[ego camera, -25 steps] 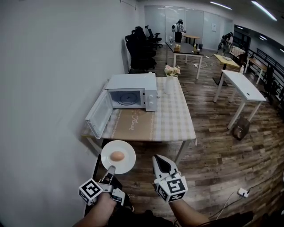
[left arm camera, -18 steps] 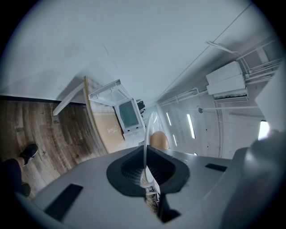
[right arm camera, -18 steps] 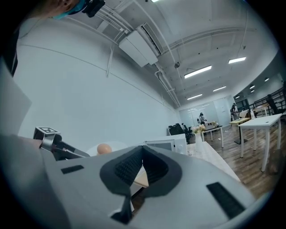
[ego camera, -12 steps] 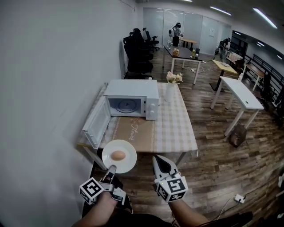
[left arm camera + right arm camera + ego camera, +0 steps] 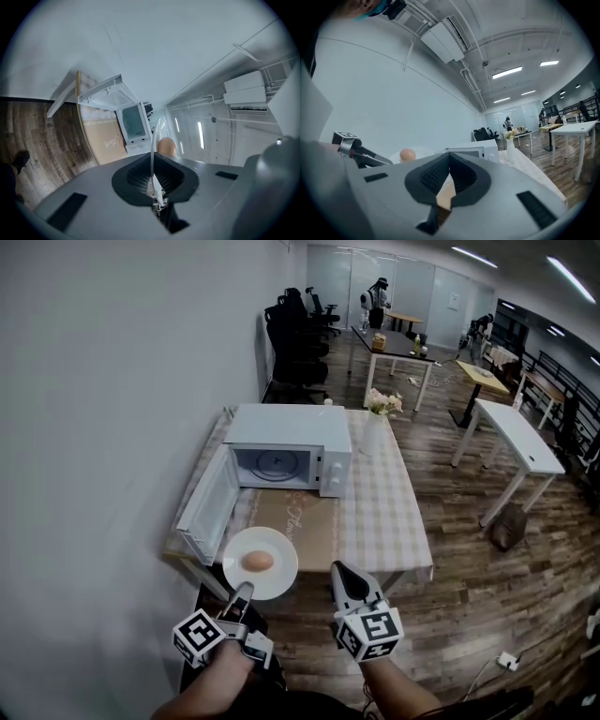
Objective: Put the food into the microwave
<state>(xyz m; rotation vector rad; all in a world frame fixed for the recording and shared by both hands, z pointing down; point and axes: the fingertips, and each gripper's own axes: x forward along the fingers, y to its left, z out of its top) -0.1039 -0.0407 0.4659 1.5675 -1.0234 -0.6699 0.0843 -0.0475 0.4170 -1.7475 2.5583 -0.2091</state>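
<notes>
Pinching plate (image 5: 281, 551) rim, left gripper (image 5: 245, 591), egg (image 5: 257, 561) atop plate ahead, right gripper (image 5: 340, 570) closed, empty.

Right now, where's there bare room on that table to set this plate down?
Free: the brown runner in front of the microwave, between its open door and the near edge of the table, and the checked strip right of it, nearer than the flower vase. Crowded: the far end, where microwave and vase stand.

Ceiling light strips (image 5: 469, 253) at upper right brighten the room evenly. Both gripper views bend strongly, their corners black.
</notes>
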